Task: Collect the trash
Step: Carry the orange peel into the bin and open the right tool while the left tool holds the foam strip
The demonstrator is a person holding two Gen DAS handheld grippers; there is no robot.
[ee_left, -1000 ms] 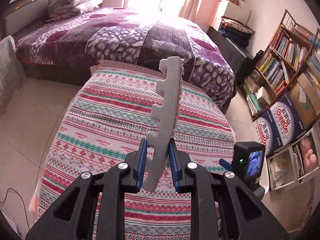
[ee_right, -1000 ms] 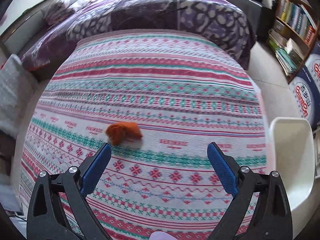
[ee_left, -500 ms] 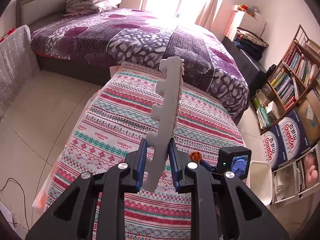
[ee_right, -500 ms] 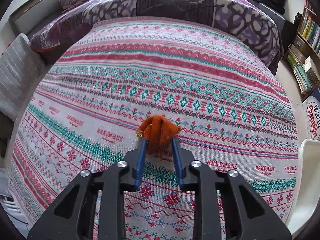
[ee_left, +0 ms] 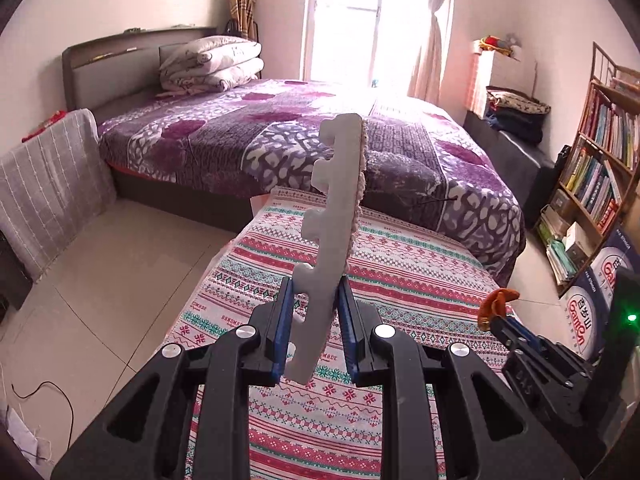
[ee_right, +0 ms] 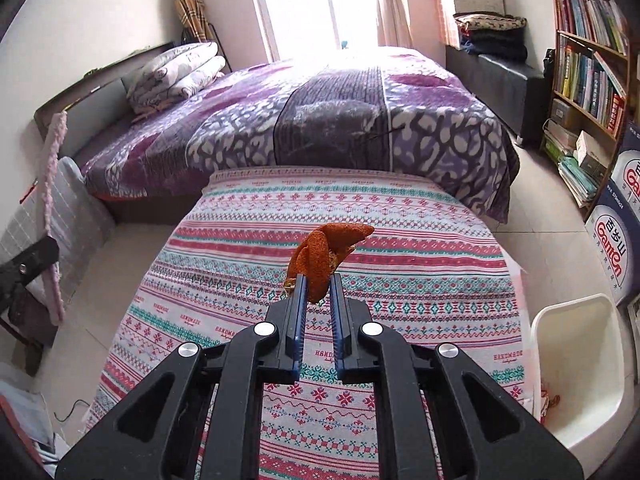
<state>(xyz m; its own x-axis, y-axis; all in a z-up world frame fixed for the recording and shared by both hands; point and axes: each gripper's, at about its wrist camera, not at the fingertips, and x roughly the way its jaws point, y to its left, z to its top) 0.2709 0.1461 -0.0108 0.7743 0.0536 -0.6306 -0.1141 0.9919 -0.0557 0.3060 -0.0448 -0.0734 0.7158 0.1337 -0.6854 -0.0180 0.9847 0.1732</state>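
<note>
Both grippers raised, each loaded.

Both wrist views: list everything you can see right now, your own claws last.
Foam strip: 1, pale grey, upright in the left claw.
Peel scrap: 1, orange, in the right claw above the cloth.
Patterned cloth: 1, red, teal and white, on the table.
Bin: 1, white, right of the table.
Bed: 1, purple cover, behind the table.
Bookshelf: 1, wooden, far right.
Left claw: shut on the foam strip.
Right claw: shut on the peel scrap.
</note>
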